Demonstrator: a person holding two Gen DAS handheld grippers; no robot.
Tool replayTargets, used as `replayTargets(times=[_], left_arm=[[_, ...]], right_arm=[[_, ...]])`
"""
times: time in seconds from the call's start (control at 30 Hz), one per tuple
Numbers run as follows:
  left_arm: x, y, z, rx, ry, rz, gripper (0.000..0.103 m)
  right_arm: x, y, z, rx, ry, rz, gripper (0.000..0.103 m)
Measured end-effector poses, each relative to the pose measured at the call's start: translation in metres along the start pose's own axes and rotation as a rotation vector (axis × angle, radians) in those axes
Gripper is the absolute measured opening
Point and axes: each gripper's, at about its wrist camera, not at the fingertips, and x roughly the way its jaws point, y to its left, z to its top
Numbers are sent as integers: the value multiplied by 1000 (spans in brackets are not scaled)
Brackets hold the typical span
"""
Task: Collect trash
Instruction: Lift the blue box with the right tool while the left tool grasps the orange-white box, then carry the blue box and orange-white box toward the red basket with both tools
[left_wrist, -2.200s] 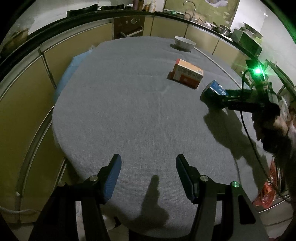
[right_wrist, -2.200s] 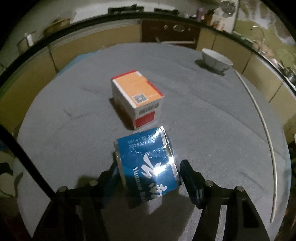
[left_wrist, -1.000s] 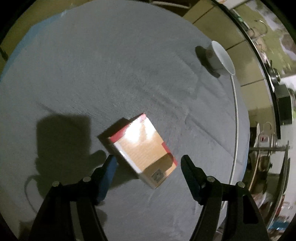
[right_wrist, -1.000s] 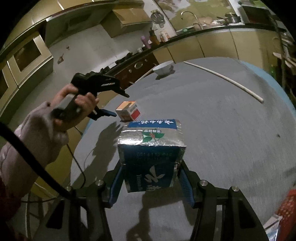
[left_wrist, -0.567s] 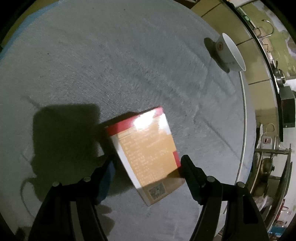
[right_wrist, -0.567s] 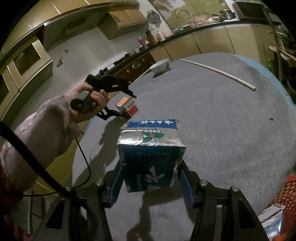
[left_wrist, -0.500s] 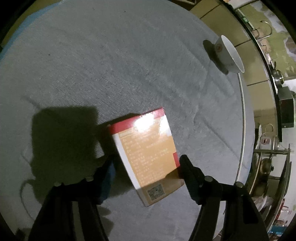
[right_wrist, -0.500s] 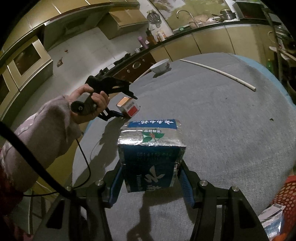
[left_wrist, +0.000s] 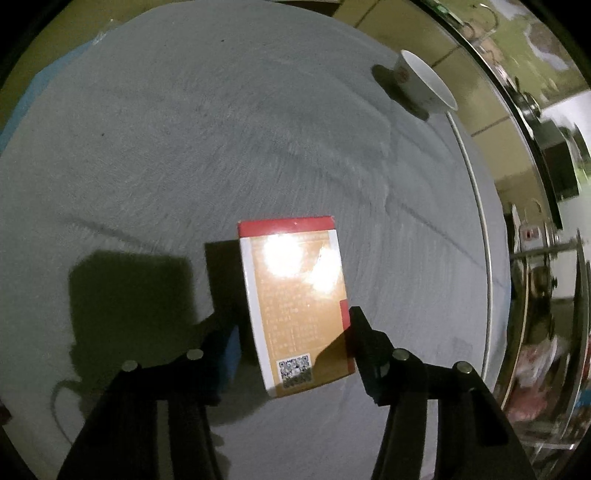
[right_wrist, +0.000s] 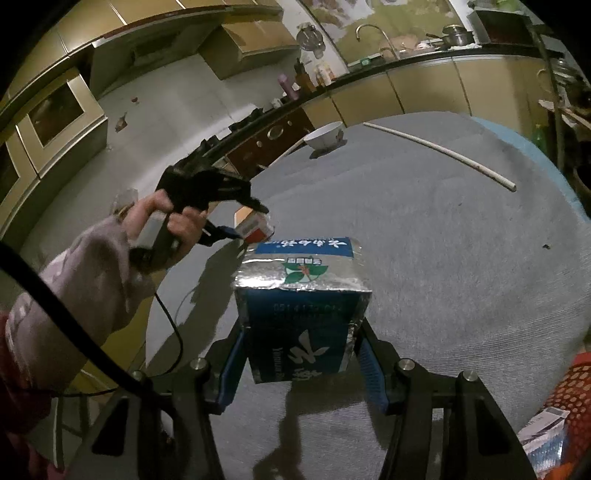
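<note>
Left claw (left_wrist: 293, 330) straddles the orange box (left_wrist: 297, 302) lying on the grey counter (left_wrist: 184, 147), its fingers close beside the long sides but whether they press yet I cannot tell — right claw (right_wrist: 301, 360) grips the blue foil carton (right_wrist: 301, 314) aloft. Both look like light, thin card that would dent, so a gentle squeeze across the flat sides seems best
</note>
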Motion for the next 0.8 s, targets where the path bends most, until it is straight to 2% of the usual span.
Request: replayTargets(times=[0.2, 0.37, 0.5, 0.63, 0.8], left_arm=[[-11, 9, -40, 97, 9, -7, 54], [-32, 17, -71, 155, -13, -15, 54], [-57, 15, -102, 234, -71, 9, 54], [-85, 3, -137, 350, -164, 57, 54], [-121, -19, -185, 524, -331, 147, 54]], right_arm=[[-8, 6, -2, 4, -20, -3, 59], [-13, 15, -3, -4, -35, 0, 59], [-20, 25, -4, -23, -46, -8, 59], [-33, 32, -7, -25, -66, -23, 59], [-55, 34, -9, -14, -100, -49, 59]])
